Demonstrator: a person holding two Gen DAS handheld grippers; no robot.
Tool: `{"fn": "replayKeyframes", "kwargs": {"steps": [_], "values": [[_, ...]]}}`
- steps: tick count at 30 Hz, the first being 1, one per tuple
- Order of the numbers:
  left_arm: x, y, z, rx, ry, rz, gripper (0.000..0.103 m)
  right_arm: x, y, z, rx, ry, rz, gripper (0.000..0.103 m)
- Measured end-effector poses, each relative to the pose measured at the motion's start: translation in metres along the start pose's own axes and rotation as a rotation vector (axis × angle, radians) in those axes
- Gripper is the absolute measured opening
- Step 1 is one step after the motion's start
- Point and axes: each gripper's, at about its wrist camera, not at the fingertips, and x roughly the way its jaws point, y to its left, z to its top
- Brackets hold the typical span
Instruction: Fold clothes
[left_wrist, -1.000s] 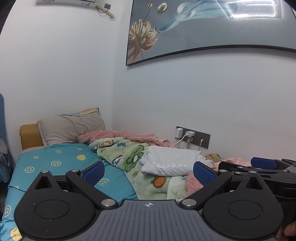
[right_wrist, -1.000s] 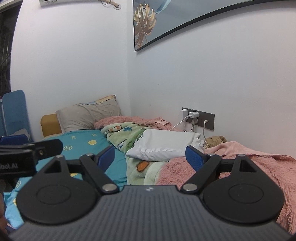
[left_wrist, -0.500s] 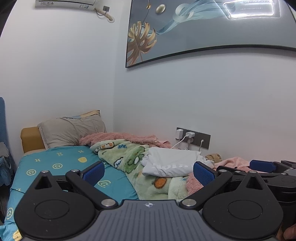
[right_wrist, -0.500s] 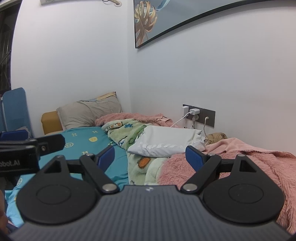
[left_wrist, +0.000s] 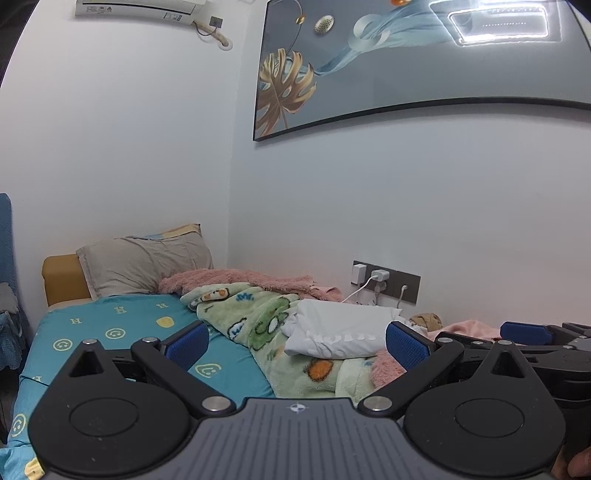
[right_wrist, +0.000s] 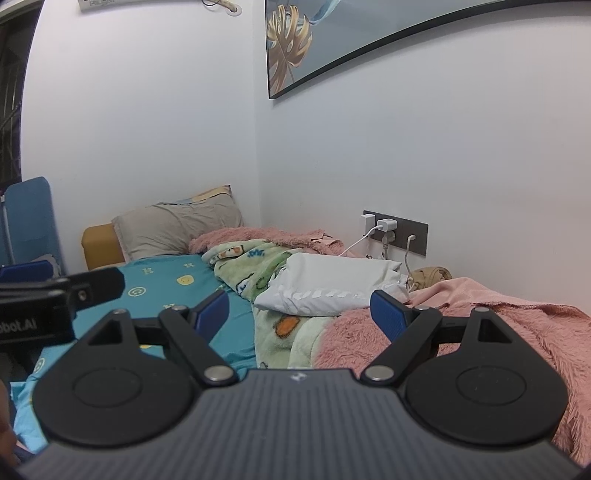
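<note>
black left gripper (left_wrist: 295, 341), blue fingers (left_wrist: 186, 341), silver screws, ribbed grey body

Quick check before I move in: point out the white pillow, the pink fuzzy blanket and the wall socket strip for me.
white pillow (right_wrist: 332, 286): right wrist view, middle of its top face.
pink fuzzy blanket (right_wrist: 517, 325): right wrist view, near fuzzy fold.
wall socket strip (right_wrist: 415, 234): right wrist view, dark panel's right part.

framed picture (left_wrist: 406, 62) cropped (top), tan item (right_wrist: 432, 275) unclear
</note>
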Motion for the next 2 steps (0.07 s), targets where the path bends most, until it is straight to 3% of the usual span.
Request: {"fn": "replayKeyframes", "kwargs": {"steps": [2], "values": [[-0.0009, 0.0003, 0.0004, -0.003, -0.003, 0.001, 0.103, -0.0010, 0.0002, 0.0003, 0.004, 0.001, 0.002, 0.085]]}}
